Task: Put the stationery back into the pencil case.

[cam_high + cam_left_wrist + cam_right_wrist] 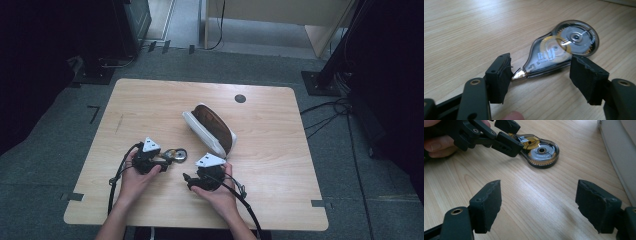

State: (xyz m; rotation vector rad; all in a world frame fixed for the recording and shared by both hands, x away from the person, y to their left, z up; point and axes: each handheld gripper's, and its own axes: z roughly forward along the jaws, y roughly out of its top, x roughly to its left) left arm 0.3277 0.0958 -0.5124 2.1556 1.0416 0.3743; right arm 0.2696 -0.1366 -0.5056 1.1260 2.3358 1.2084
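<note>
A clear correction tape dispenser (178,155) (564,45) (541,151) lies flat on the wooden table (150,100). My left gripper (167,158) (542,75) (507,135) straddles its narrow end. The metal tip touches one pad and the dispenser's lower edge meets the other pad. My right gripper (192,176) (539,205) sits just to the right of it, low over the table. It points at the dispenser from a short way off, jaws wide apart with only bare wood between them.
An open white glasses case (210,127) (616,152) with a brown lining lies behind the right gripper. A round black grommet (240,98) sits near the table's far edge. Dark stands and cables surround the table on the floor.
</note>
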